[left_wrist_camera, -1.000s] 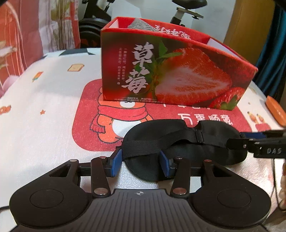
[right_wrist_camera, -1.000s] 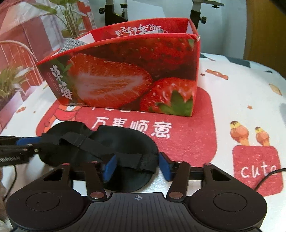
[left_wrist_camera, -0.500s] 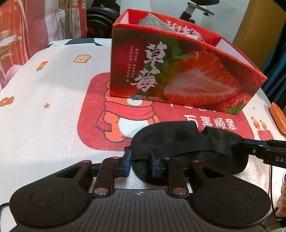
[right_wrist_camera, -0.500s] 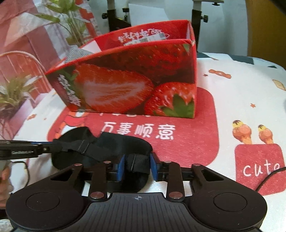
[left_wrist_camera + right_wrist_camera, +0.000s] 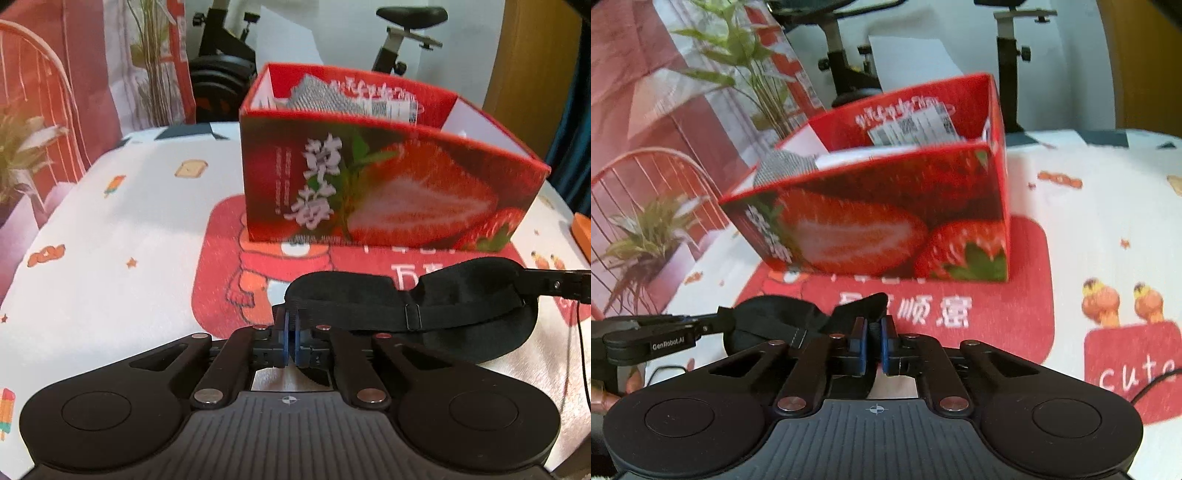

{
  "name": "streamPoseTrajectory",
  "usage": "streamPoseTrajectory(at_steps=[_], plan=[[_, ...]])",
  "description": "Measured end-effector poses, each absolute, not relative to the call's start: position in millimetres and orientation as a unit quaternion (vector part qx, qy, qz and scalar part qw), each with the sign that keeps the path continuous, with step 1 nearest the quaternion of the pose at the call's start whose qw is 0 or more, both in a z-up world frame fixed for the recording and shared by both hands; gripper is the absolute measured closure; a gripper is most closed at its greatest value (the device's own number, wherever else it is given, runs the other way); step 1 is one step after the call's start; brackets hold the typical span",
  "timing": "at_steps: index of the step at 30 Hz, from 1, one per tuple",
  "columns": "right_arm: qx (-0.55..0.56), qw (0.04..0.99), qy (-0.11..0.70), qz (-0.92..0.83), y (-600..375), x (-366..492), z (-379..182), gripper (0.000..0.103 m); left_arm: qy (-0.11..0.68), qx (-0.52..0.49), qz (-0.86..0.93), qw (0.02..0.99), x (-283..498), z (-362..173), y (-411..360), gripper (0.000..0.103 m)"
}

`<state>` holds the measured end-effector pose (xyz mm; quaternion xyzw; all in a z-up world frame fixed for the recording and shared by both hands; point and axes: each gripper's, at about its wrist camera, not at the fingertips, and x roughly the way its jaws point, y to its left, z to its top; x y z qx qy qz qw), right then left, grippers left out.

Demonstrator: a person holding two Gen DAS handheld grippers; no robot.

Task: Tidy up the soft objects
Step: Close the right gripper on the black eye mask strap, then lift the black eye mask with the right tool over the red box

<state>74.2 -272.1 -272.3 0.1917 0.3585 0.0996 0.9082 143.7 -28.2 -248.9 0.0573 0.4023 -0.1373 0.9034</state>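
A black sleep mask (image 5: 369, 295) with an elastic strap hangs stretched between my two grippers, a little above the red patch of the tablecloth. My left gripper (image 5: 291, 321) is shut on the mask's left end, at the strap. My right gripper (image 5: 873, 328) is shut on the other end of the mask (image 5: 768, 314). Each gripper shows in the other's view: the right gripper (image 5: 554, 286) at the right edge, the left gripper (image 5: 701, 325) at the left edge. Behind the mask stands an open red strawberry box (image 5: 388, 177) (image 5: 886, 206) holding a grey knitted cloth (image 5: 317, 96) (image 5: 783, 168).
The patterned white tablecloth (image 5: 110, 240) covers the table on both sides of the box. An orange object (image 5: 581, 236) lies at the right edge. A black cable (image 5: 1152, 384) trails at the near right. Potted plants (image 5: 646, 243) and an exercise bike (image 5: 399, 37) stand beyond the table.
Both grippers went from open around the mask's ends to shut on them. The mask has come up off the cloth, and both views have tilted upward.
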Motion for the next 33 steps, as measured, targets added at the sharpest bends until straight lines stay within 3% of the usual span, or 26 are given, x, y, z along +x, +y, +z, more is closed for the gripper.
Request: streamPoseTrajectory(at_steps=[20, 33], plan=[[0.13, 0.949, 0.239, 0.158, -260.6, 101.8, -168.5, 0.096, 0.244, 0.016, -0.109, 0.964, 137.6, -150.6, -2.1, 0.099], [0.098, 0.963, 0.218, 0.126, -278.2, 144.6, -142.8, 0.096, 0.19, 0.069, -0.156, 0.967, 186.8, -117.1, -48.1, 0.099]])
